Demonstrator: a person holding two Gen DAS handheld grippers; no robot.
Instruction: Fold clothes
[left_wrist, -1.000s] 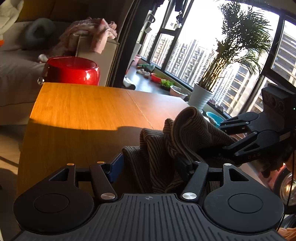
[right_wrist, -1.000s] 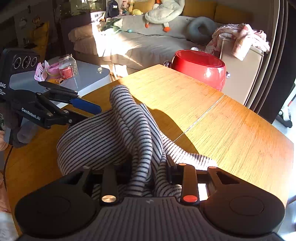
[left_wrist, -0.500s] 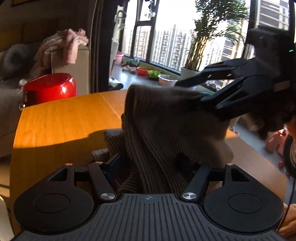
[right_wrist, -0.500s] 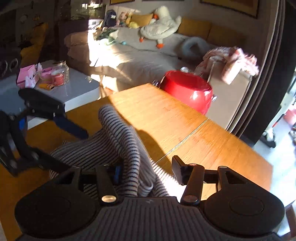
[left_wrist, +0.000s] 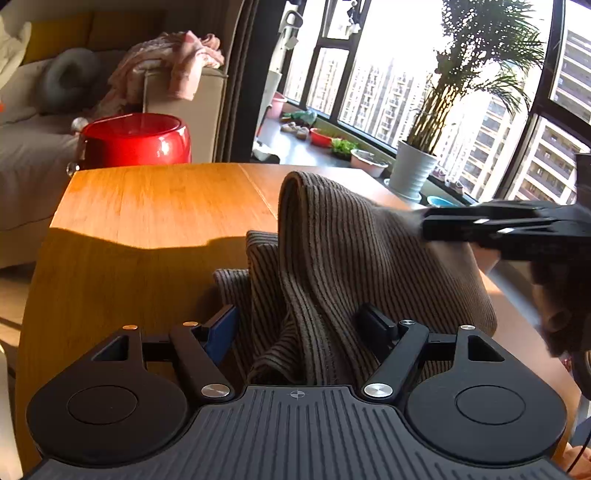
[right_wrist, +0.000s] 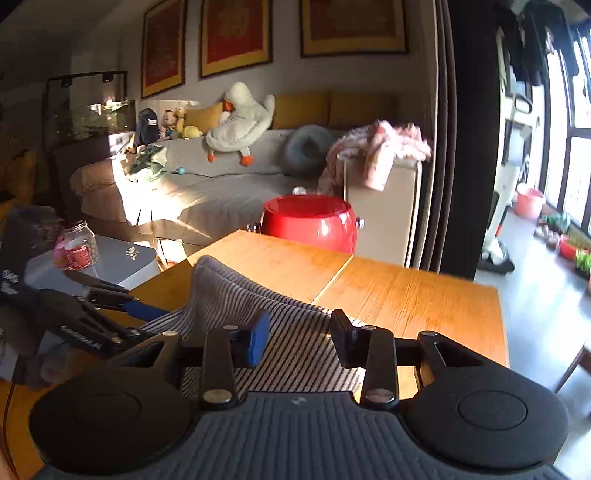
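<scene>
While the striped garment (left_wrist: 351, 251) bunches up between the jaws of your left gripper (left_wrist: 297, 315), it covers the inner pad faces, so you cannot tell whether they still press on it; those jaws are opening. In the left wrist view your right gripper (right_wrist: 297, 332) is a blurred side-on shape at the cloth's right edge, cut off by the frame. Its own camera shows a clear gap between the pads with the stripes lying behind and below them, nothing pinched, and the jaws closing.

Half a second ago that gripper hung high over a raised hump of cloth; now it sits lower and further right. A second ago a fold stood between its jaws; that fold is gone.

The garment sits on the near part of the wooden table (left_wrist: 155, 199), one ridge standing up. Beyond it the sunlit wood is bare to the far edge, where the red pot (left_wrist: 136, 140) stands just past the far left corner.
</scene>
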